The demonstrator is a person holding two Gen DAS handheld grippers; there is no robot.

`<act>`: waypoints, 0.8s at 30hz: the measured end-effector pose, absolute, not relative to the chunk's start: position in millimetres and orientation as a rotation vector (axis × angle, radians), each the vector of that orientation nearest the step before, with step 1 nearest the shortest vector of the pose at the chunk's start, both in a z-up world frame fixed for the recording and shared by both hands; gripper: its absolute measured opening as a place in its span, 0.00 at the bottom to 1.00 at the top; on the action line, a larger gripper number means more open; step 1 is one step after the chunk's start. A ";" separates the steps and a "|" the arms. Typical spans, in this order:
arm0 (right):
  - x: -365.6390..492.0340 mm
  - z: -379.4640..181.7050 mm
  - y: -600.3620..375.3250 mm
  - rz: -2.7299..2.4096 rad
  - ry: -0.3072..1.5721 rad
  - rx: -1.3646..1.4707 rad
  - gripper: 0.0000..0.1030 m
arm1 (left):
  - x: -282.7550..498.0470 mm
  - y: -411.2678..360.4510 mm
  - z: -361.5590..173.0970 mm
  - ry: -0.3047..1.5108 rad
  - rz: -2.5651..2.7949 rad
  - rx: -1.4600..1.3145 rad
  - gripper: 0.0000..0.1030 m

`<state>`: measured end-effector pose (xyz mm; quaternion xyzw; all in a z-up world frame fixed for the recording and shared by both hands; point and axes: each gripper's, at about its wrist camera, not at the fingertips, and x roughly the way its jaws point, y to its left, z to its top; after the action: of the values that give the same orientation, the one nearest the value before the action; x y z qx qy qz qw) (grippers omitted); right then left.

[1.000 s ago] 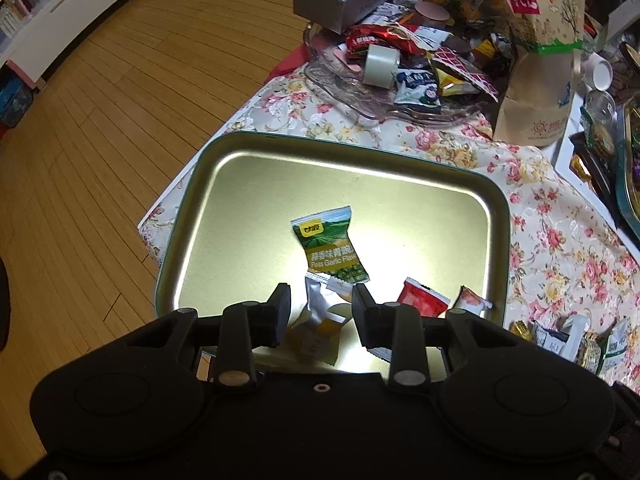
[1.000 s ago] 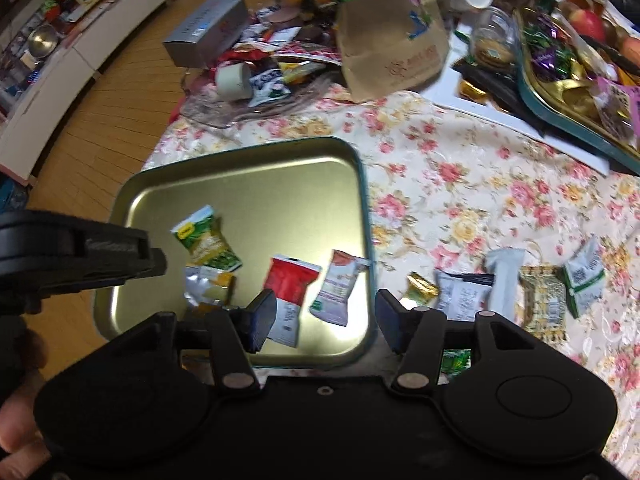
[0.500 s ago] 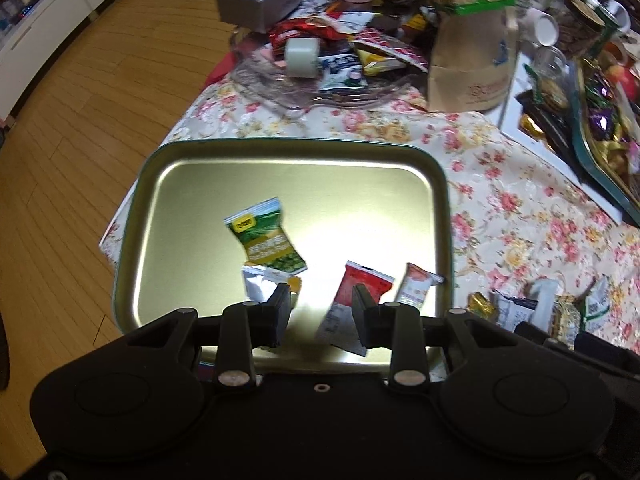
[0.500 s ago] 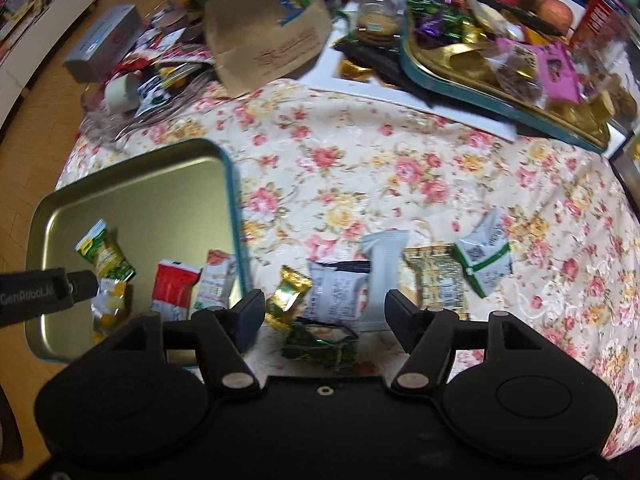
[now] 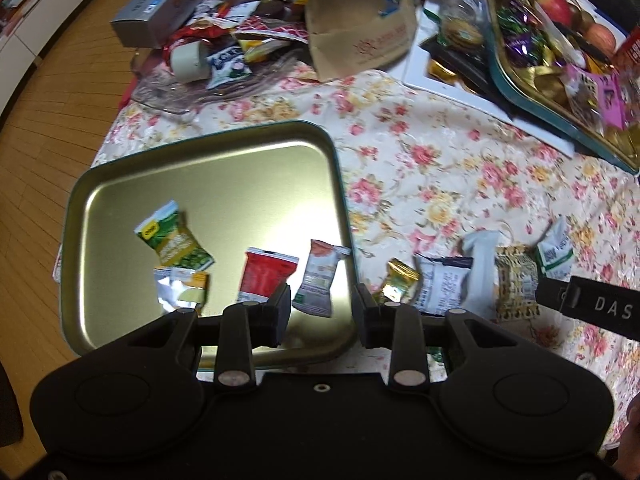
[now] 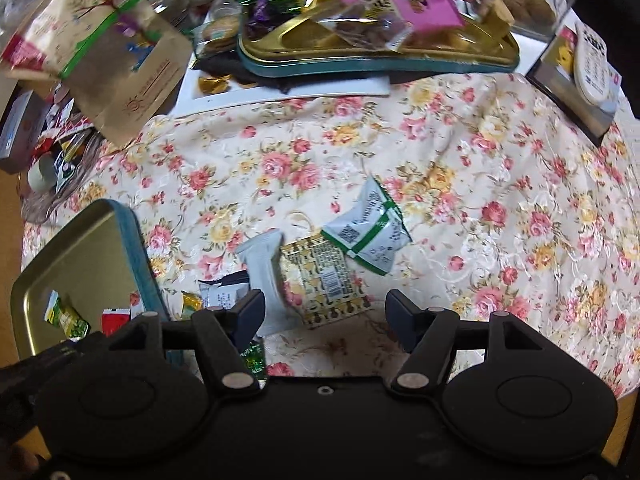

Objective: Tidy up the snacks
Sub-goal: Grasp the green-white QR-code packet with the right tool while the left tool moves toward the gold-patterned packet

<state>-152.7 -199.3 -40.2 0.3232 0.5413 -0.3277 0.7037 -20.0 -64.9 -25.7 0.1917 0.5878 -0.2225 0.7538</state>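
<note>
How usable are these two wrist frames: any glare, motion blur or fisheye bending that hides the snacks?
Left wrist: bright glare on the gold tray floor, and the green packet smeared by motion; fisheye bows the wooden floor. Right wrist: the brown paper bag and the far clutter are blurred, while the white-and-green packet on the floral cloth stays readable; edges curve strongly.

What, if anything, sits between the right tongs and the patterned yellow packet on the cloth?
Nothing visible. The right tongs hang open over the patterned yellow packet, with only bare cloth inside the gap. The white packet overlaps its left edge, beside the left finger, so a grab might catch both.
</note>
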 end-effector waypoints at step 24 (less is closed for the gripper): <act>-185.8 -63.9 -253.5 -0.961 0.939 0.889 0.64 | -49.6 -92.2 -10.8 1.293 -0.561 0.377 0.41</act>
<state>-185.8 -253.5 -63.9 0.3981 0.4204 -0.4302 0.6926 -49.6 -92.2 -10.8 0.1724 0.5907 -0.2563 0.7454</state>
